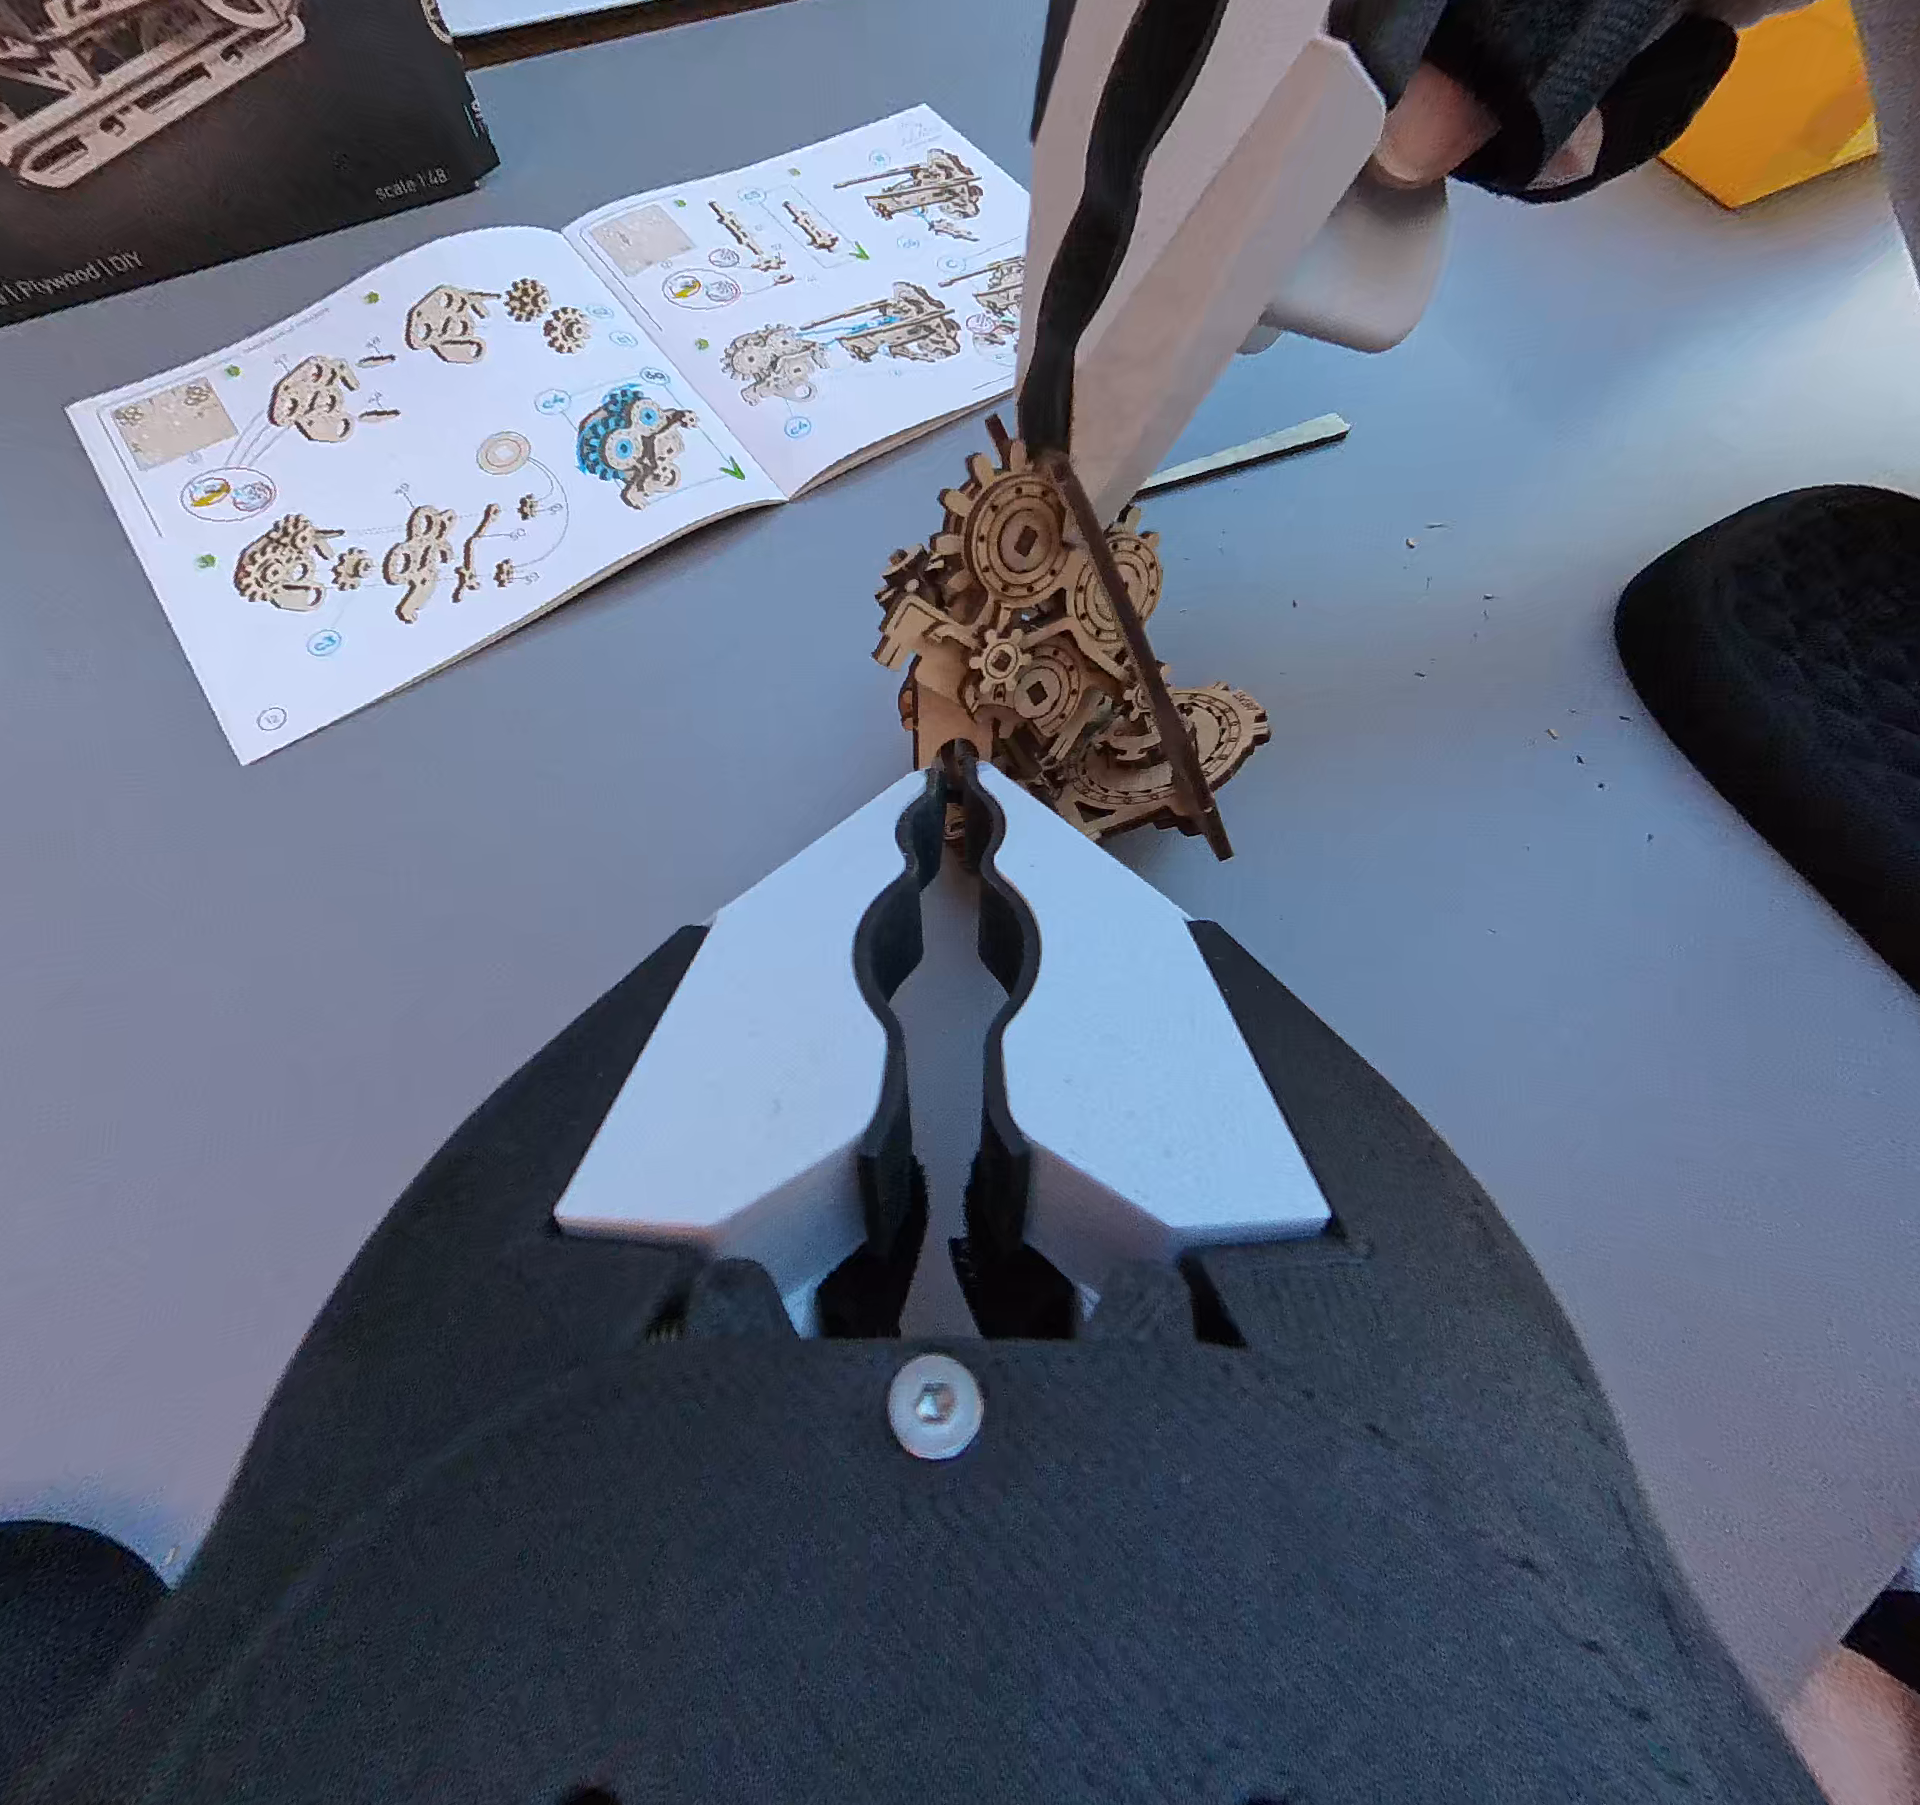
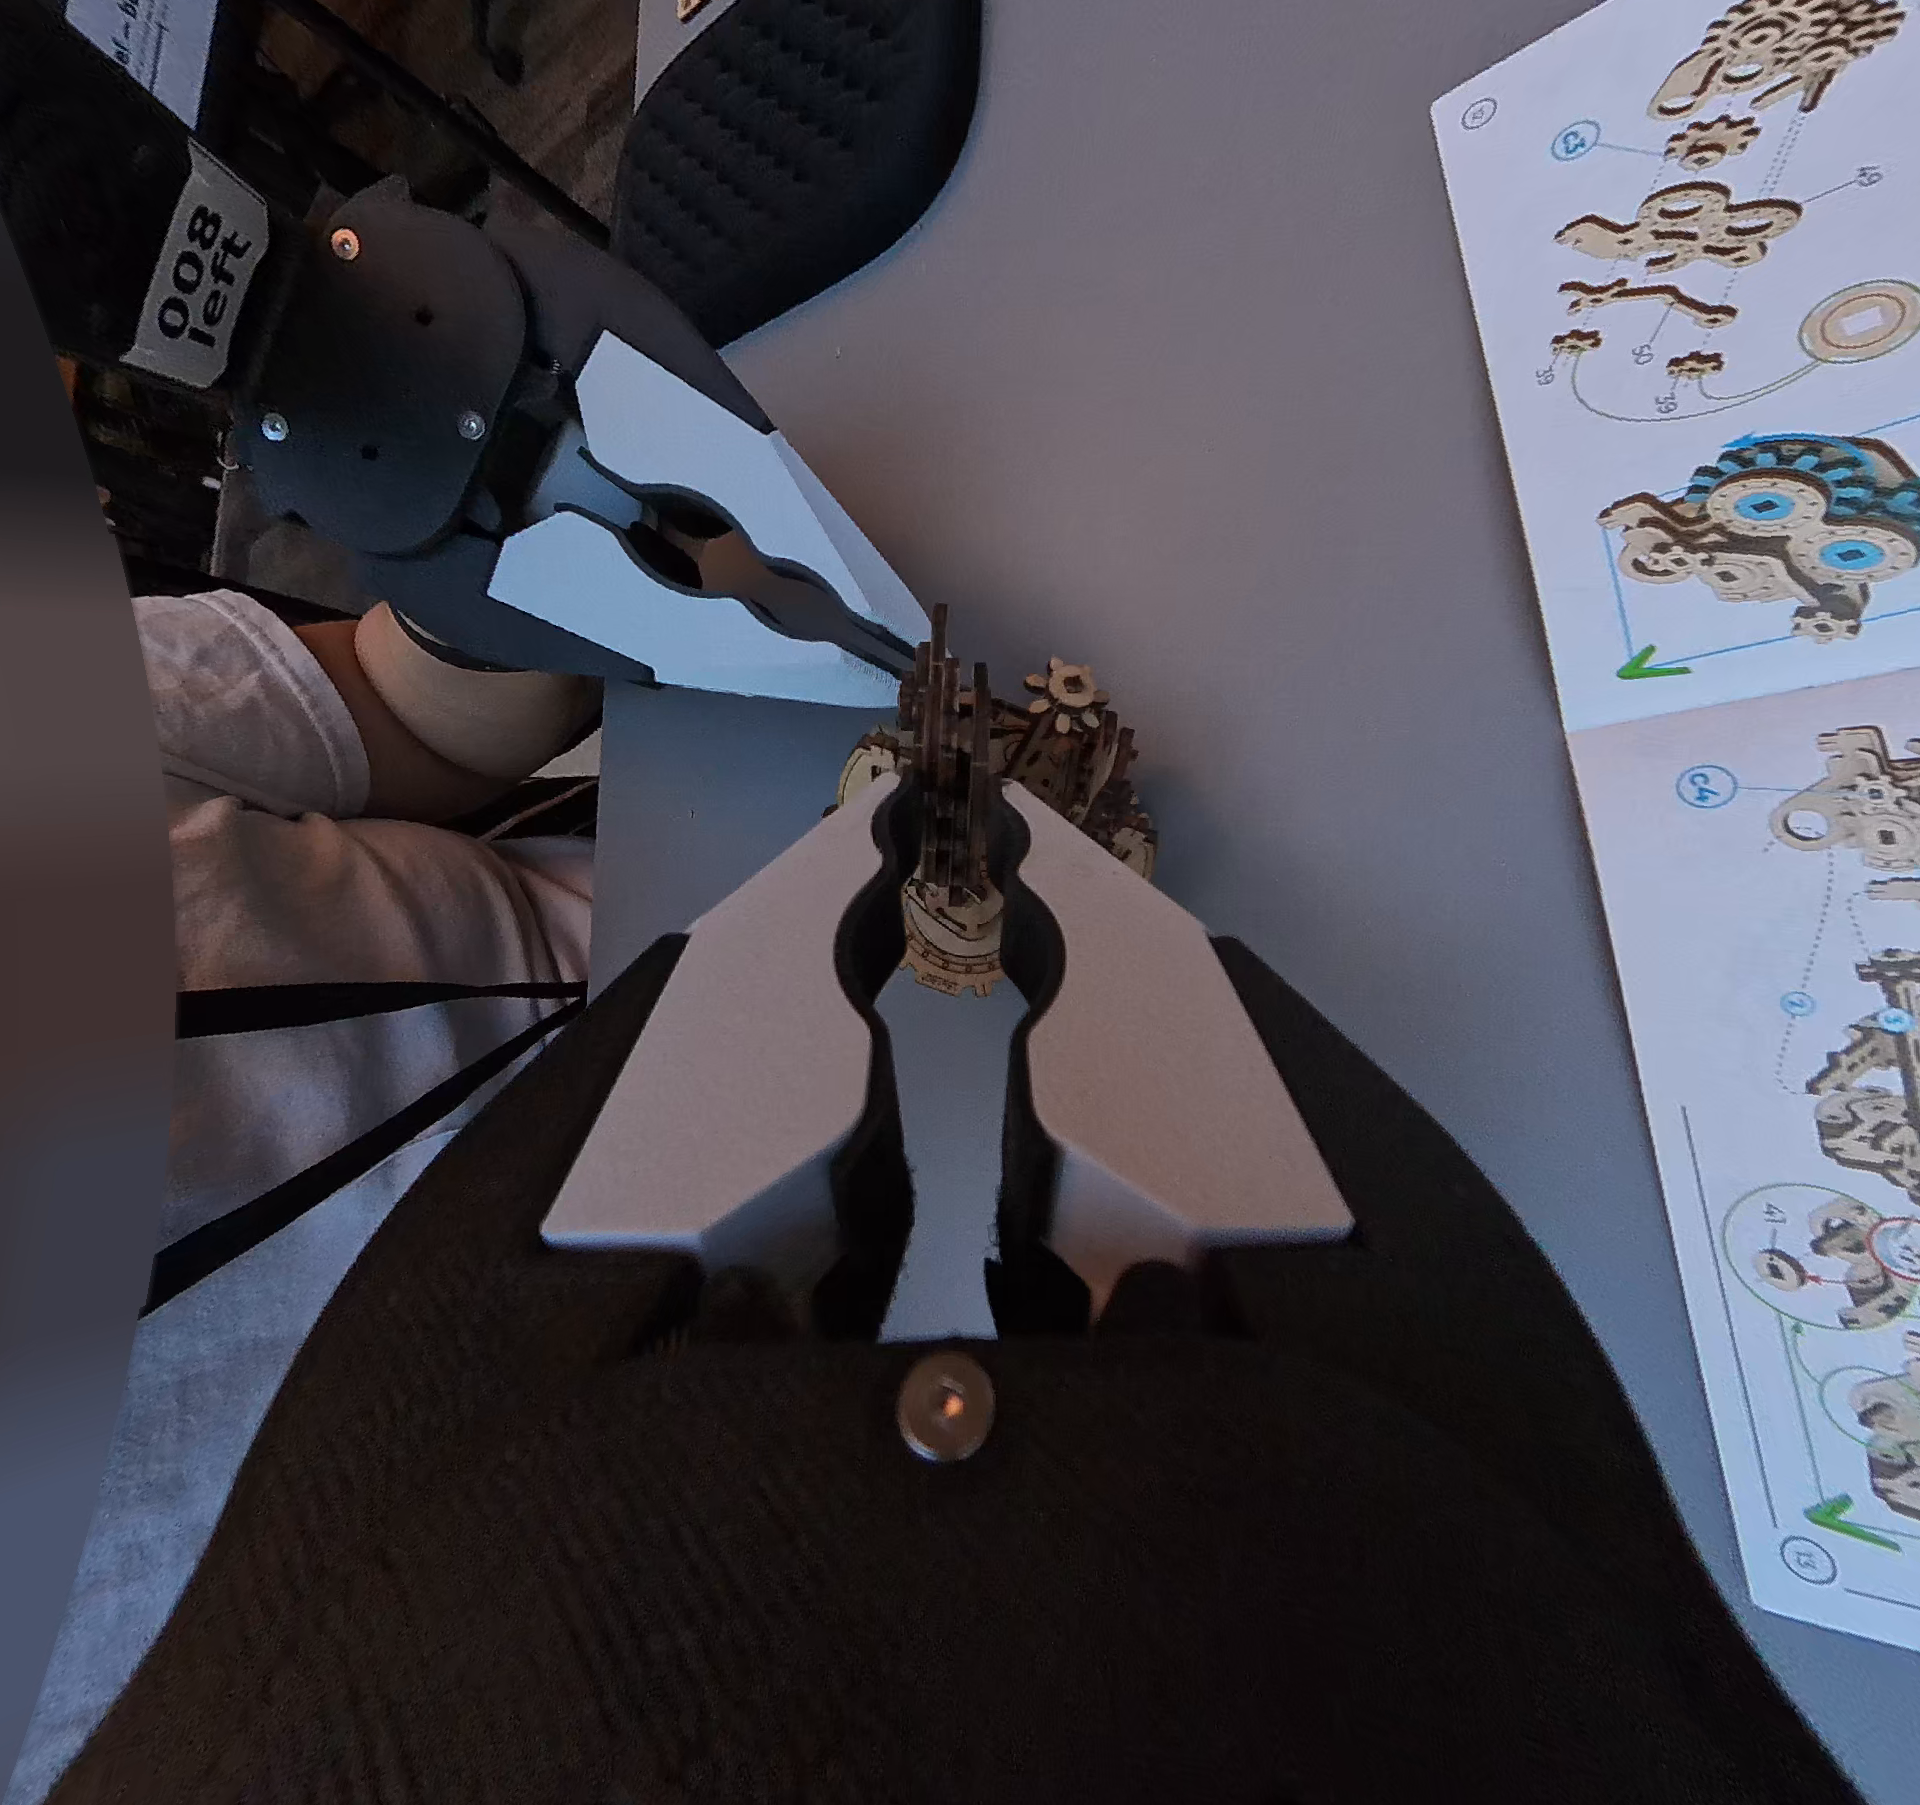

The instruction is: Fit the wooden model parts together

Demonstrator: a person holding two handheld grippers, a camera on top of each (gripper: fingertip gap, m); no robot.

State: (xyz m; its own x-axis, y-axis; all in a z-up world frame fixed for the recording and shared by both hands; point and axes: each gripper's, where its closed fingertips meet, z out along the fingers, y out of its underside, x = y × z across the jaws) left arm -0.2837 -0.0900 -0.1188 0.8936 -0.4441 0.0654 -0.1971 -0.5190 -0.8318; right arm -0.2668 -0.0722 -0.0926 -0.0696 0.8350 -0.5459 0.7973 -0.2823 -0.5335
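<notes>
The wooden model (image 1: 1039, 654) is a cluster of pale plywood gears and plates, standing tilted on the grey table (image 1: 468, 903). My left gripper (image 1: 956, 779) is shut on a small part at the model's near lower edge. My right gripper (image 1: 1060, 436) comes down from above and is shut on the model's top edge. In the right wrist view my right gripper (image 2: 948, 799) clamps the upright plates of the model (image 2: 1070, 747), and my left gripper (image 2: 904, 659) reaches in from the upper left, its tips touching the model's top.
An open instruction booklet (image 1: 520, 436) lies left of the model and shows in the right wrist view (image 2: 1714, 612). A black kit box (image 1: 208, 72) stands far left. A black pad (image 1: 1787, 695) lies on the right, a thin strip (image 1: 1247, 451) behind the model. A person's arm (image 2: 416, 716) is close.
</notes>
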